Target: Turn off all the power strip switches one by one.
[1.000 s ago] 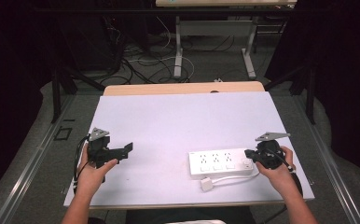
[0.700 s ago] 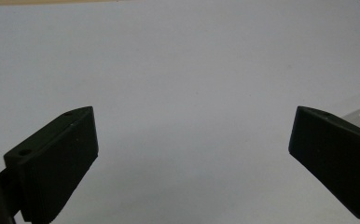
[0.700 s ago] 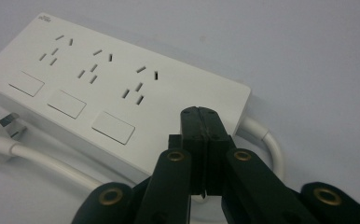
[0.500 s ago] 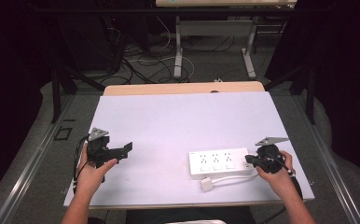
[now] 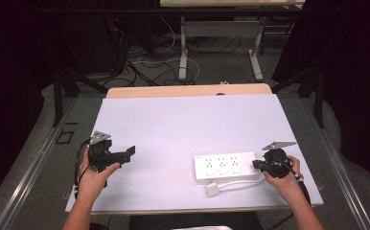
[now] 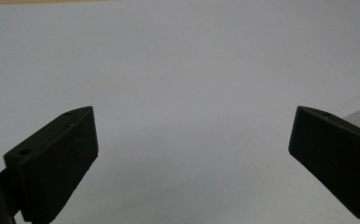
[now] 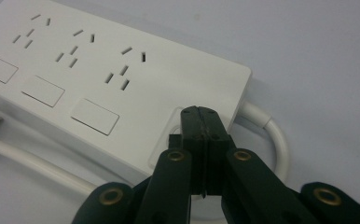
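The power strip [image 7: 99, 70] is smooth white plastic with a soft shine, and its cord [image 7: 271, 135] looks rubbery. The worktop [image 5: 183, 124] is flat, matt and pale. The right gripper [image 7: 200, 122] is dull black plastic with brass-coloured pins.

Your black left gripper [image 5: 110, 155] and right gripper [image 5: 271, 164] each carry a grey three-cornered plate; brass rivets stud the right's linkage.

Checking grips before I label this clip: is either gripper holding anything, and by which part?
Nothing is held. The right gripper has its jaws shut empty, tips at the power strip's cord end. The left gripper is open over bare table.
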Demonstrator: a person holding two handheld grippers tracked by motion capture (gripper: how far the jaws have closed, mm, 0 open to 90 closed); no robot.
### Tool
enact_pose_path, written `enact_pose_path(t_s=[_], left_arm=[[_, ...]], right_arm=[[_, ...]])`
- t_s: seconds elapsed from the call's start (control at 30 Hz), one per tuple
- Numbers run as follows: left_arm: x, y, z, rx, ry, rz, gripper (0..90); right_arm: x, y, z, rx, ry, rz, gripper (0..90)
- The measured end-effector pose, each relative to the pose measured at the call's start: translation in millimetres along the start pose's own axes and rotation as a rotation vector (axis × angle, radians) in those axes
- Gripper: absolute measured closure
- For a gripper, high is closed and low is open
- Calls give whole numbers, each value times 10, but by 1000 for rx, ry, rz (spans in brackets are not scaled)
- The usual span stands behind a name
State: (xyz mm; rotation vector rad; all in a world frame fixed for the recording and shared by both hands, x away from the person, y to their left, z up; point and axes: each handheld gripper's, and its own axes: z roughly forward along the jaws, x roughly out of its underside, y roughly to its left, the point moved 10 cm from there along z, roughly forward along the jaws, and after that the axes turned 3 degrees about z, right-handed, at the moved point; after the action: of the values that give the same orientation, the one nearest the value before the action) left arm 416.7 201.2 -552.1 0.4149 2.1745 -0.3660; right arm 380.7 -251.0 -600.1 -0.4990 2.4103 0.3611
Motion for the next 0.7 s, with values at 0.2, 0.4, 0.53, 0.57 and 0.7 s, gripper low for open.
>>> enact_pose_path(t_s=[0.2,0.4,0.53,0.57,0.7], left_arm=[[2,2,2,-1,1,0,13],[13,7,8,0,10,7,13],[18,6,11,-1,14,7,13],[16,3,15,0,11,4,13],[18,7,15,-2,10,2,13]], right_arm=[[6,5,2,-2,1,-11,900],[5,3,7,-5,0,-17,900],[13,19,20,-19,8,-17,900],[9,34,32,-34,5,-16,900],[-10,91,54,-11,13,-54,900]])
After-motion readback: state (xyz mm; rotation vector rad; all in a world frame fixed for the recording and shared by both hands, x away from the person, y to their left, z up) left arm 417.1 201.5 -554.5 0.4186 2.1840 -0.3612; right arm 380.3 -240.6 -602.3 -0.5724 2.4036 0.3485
